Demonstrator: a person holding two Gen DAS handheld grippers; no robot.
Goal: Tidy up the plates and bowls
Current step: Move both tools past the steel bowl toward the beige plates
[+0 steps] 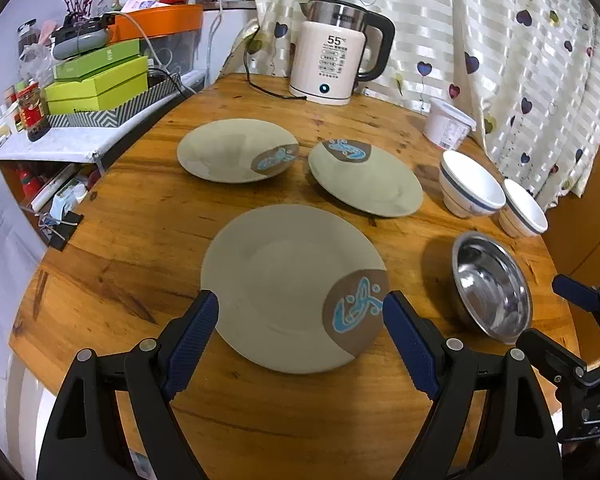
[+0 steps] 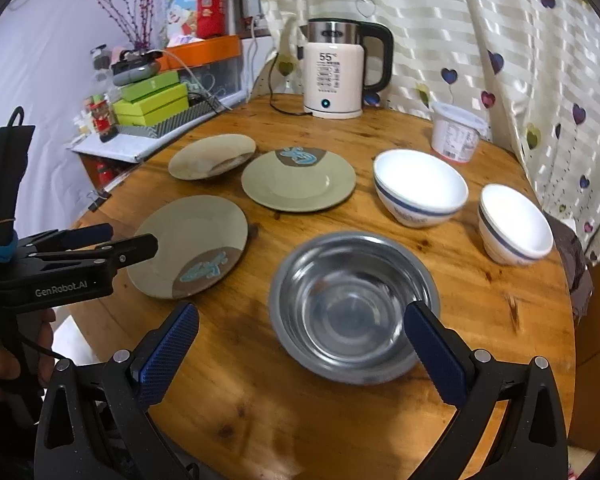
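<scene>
Simply round wooden table [image 1: 148, 240], heart-print curtain [image 1: 500, 40].

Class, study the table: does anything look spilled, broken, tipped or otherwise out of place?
Nothing stands out. Three plates lie flat and apart, the steel bowl and two white bowls sit upright, and the kettle stands upright. No spills or cracks show.

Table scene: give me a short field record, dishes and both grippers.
plates: three, laid apart, none stacked; near plate, far left plate, far right plate
bowls: steel bowl, two white bowls, all upright, apart
left gripper: jaws open, either side of near plate, holding nothing
right gripper: jaws open, over steel bowl, holding nothing
other: kettle, tub
table: round, wood
</scene>
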